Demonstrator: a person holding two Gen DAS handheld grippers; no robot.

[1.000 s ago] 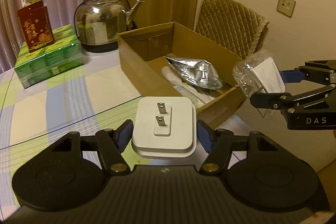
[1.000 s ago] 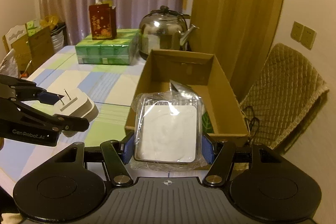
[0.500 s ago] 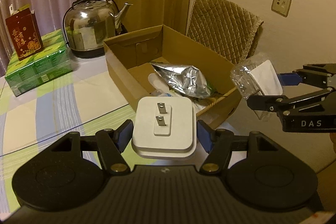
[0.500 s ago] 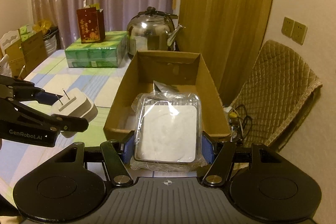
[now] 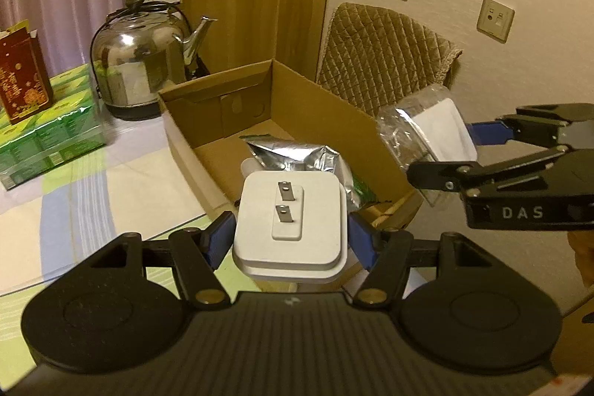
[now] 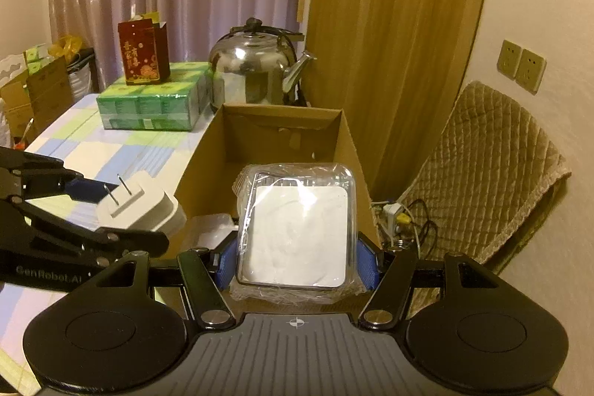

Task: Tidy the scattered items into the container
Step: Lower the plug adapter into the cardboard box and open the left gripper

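Right wrist: cardboard box [image 6: 349, 151] floor mostly hidden.

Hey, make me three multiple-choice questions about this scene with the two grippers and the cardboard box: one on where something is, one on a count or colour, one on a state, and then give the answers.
1. Where does the red gift bag stand?
A. on the green pack
B. inside the cardboard box
C. on the quilted chair

2. How many metal prongs show on the white plug adapter?
A. one
B. two
C. three

3. What is the state of the right gripper?
A. open with nothing in it
B. shut on the kettle
C. shut on the plastic-wrapped white item

Answers: 1 A, the bag rests on top of the green pack beside the kettle. 2 B, two flat prongs stick out of the adapter held by the left gripper. 3 C, the blue pads press both sides of the wrapped item, held at the box's near end.
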